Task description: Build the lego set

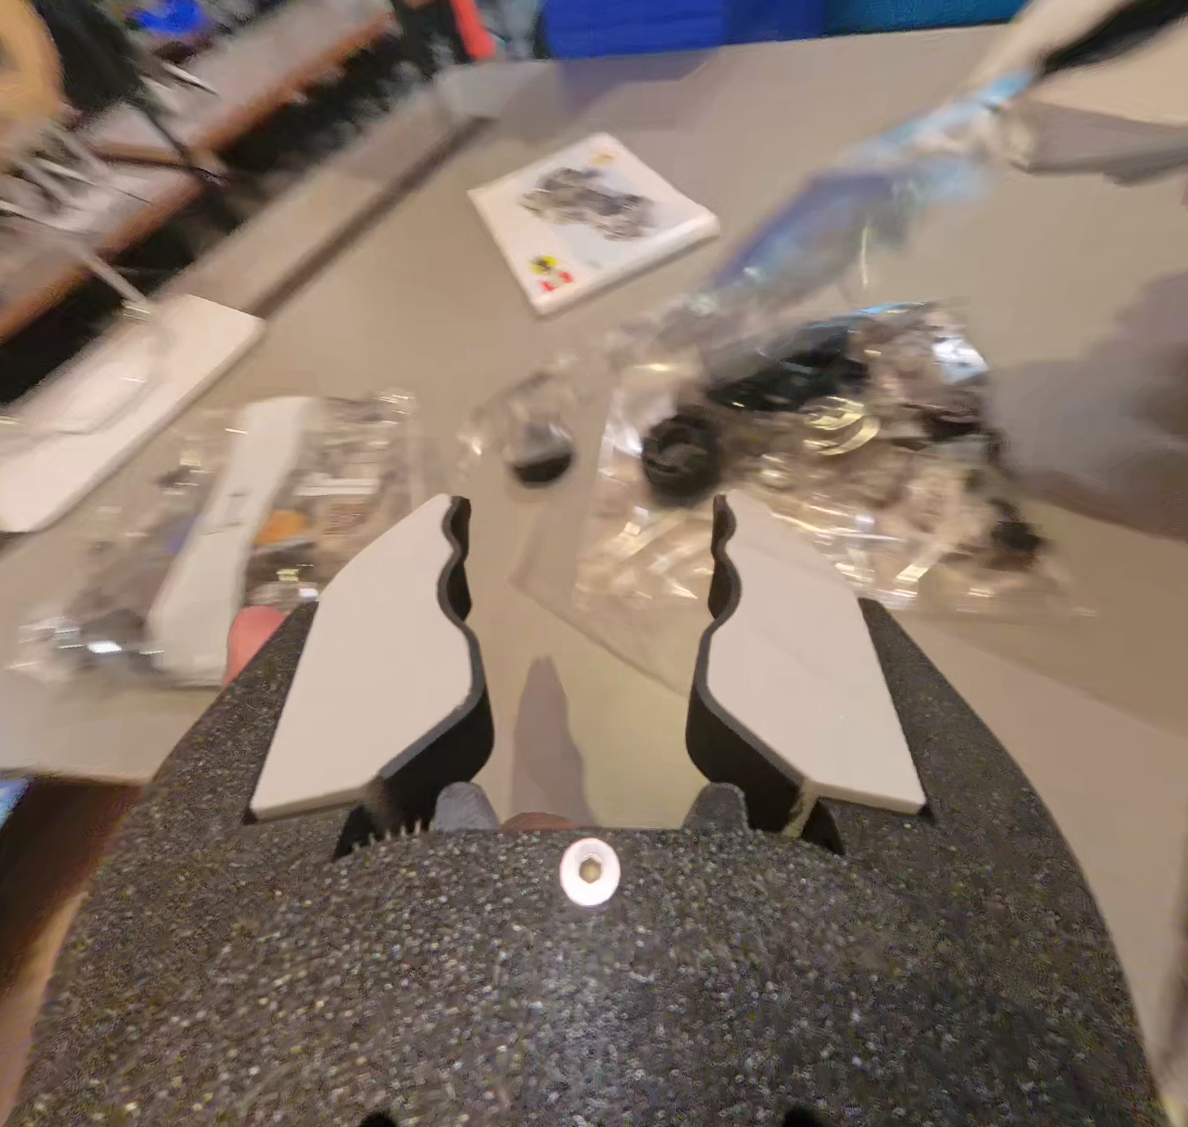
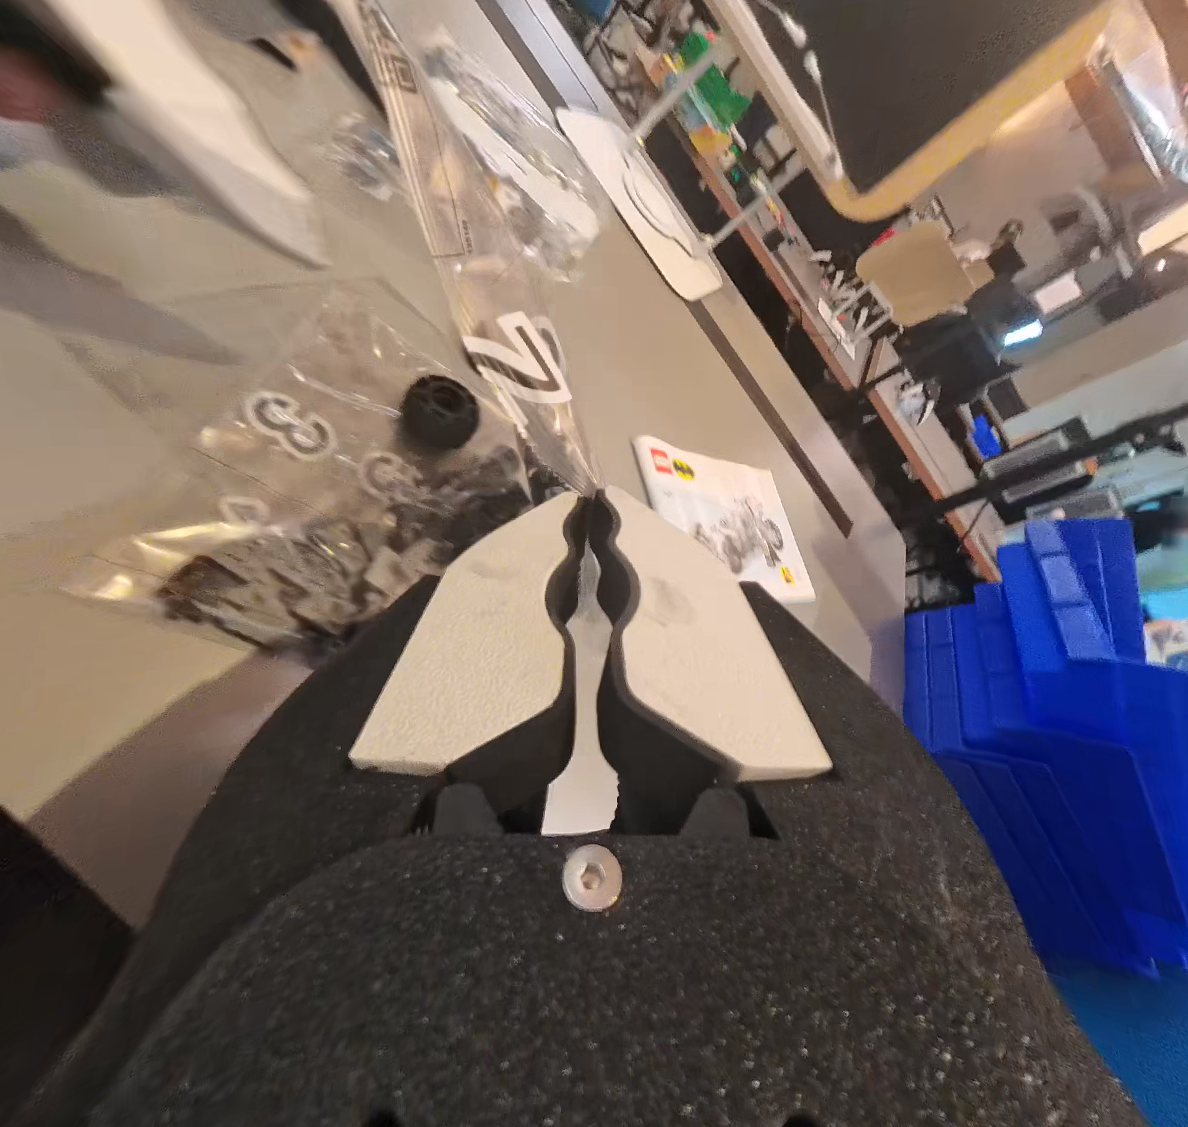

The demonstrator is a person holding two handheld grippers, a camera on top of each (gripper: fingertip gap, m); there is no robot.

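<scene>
My right gripper [image 2: 593, 497] is shut on the corner of a clear plastic bag [image 2: 508, 299] of Lego parts; the film fans out from the fingertips and rises over the table. In the left wrist view this bag [image 1: 868, 215] hangs stretched from the right gripper [image 1: 1093, 35] at the upper right. My left gripper [image 1: 591, 504] is open and empty, above the grey table [image 1: 386, 299]. Just beyond its fingertips lie a small clear bag with a dark piece [image 1: 537, 447] and a larger bag of black parts [image 1: 836, 440] with a black tyre [image 1: 681, 453].
The instruction booklet [image 1: 591, 215] lies farther back on the table; it also shows in the right wrist view [image 2: 726, 517]. Another parts bag with a white strip [image 1: 257, 517] lies at the left, near a white stand base [image 1: 116, 402]. Blue bins [image 2: 1061, 710] stand beside the table.
</scene>
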